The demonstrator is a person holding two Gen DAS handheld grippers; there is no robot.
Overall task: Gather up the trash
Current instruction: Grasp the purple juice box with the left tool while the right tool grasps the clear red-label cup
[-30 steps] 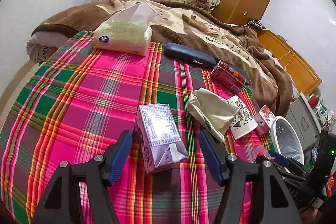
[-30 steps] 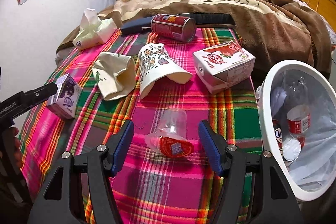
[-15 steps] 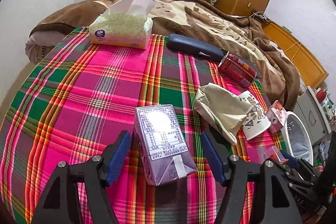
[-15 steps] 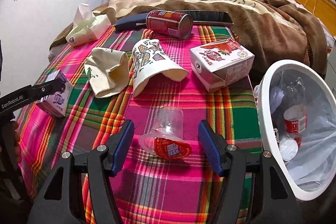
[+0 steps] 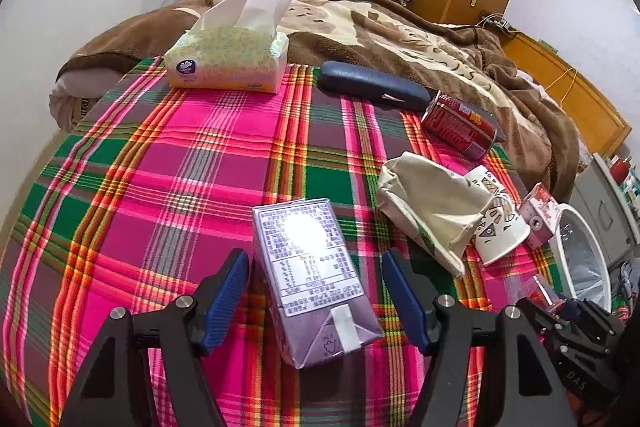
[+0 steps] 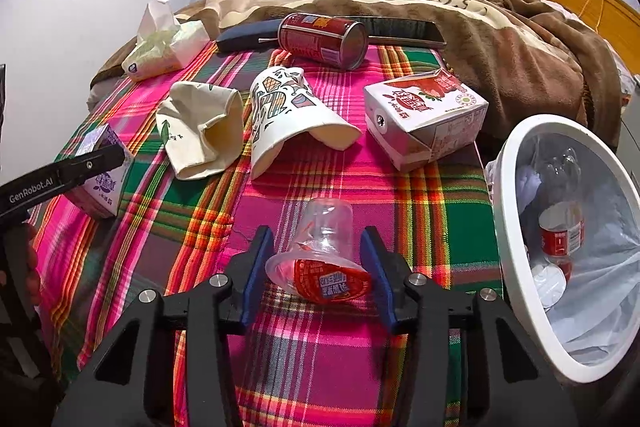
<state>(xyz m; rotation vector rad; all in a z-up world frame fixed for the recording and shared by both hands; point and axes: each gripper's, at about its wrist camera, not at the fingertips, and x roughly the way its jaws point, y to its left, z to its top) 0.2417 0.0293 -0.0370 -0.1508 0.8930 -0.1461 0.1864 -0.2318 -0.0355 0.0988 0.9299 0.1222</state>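
A purple drink carton lies on the plaid cloth between the fingers of my left gripper. That gripper is open, with a gap on each side of the carton. My right gripper is closing on a clear plastic cup with a red lid, which lies on its side; both pads touch its rim. A white bin with a plastic liner stands to the right and holds bottles. One left finger shows beside the carton in the right wrist view.
Farther back lie a crumpled beige paper cup, a patterned paper cup, a red and white carton and a red can. A tissue pack and a dark case sit near the brown blanket.
The right jaws have closed from wide apart onto the clear cup. The left gripper has crept forward, so the purple carton now sits deeper between its fingers.
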